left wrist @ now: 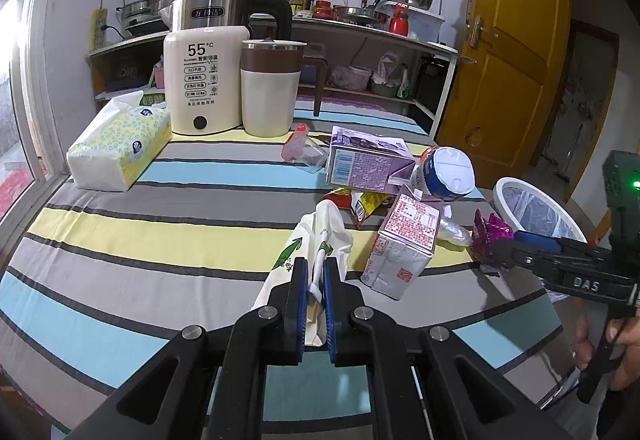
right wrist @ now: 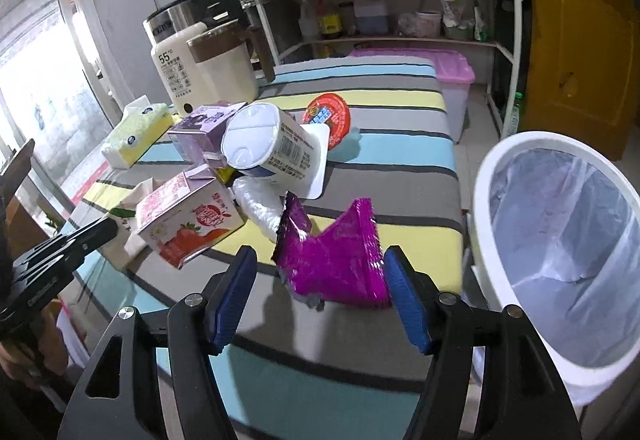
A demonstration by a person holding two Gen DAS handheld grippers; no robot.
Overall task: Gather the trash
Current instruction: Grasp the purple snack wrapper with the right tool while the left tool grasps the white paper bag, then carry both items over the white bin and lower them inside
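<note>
Left claw (left wrist: 315, 282): blue pads nearly together, pinching thin white material between them, held low and level. Right claw (right wrist: 320, 296): jaws spread wide, nothing clamped, angled downward. A hand (left wrist: 616, 344) grips the right claw's handle.

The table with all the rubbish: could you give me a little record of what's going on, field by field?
surface: striped table
left gripper: shut on white plastic bag
right gripper: open, straddling purple wrapper
other trash: pink carton, purple carton, yogurt tub
bin: white lined trash can, beside the table's edge
</note>
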